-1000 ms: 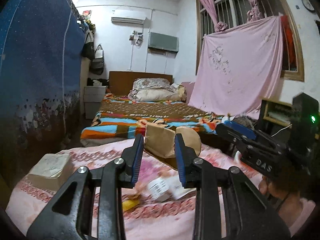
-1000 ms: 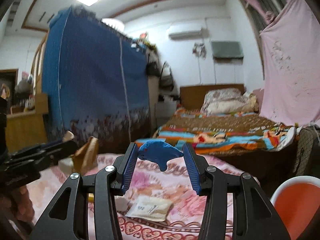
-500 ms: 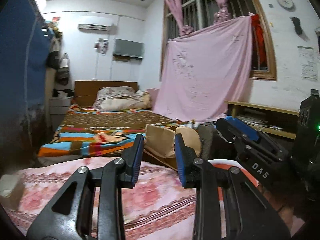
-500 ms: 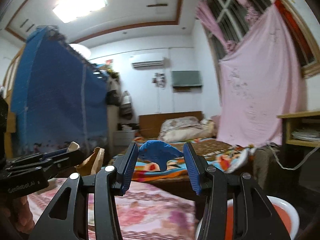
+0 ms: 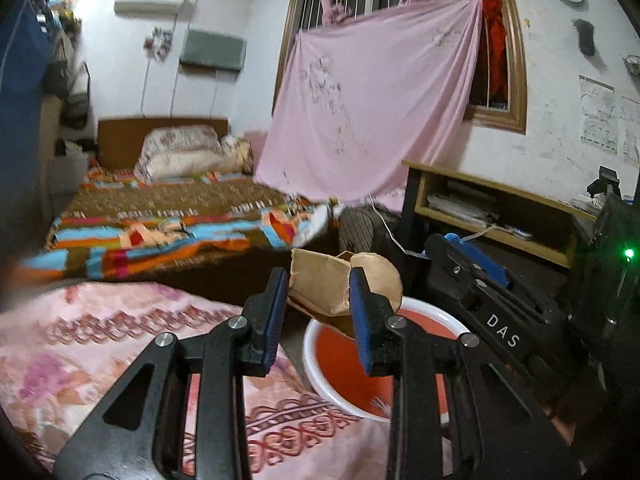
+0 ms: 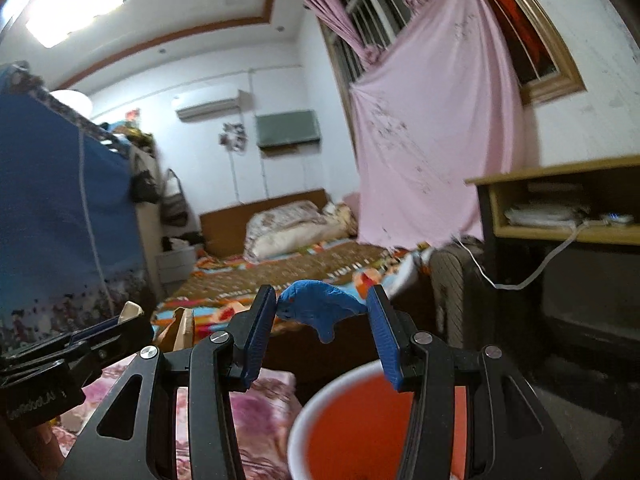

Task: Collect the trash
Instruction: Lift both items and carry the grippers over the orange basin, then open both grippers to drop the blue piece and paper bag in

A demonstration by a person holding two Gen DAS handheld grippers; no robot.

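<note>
Round red basin with white rim (image 5: 352, 364) near right of pink floral bedspread (image 5: 80, 344), inside looks bare, left gripper (image 5: 318, 308) clamped on crumpled brown cardboard piece (image 5: 320, 288) over basin's far rim, right gripper (image 6: 326, 320) gripping small blue fish-shaped lump (image 6: 316, 306).

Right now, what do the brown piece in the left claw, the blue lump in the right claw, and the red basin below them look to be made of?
Brown piece: likely matte cardboard or stiff kraft paper; creased flaps and raw edges.
Blue lump: probably soft rubber, foam or clay, dull finish; rounded, irregular shape, cannot tell which.
Red basin: seemingly moulded plastic, smooth with a white rim.
</note>
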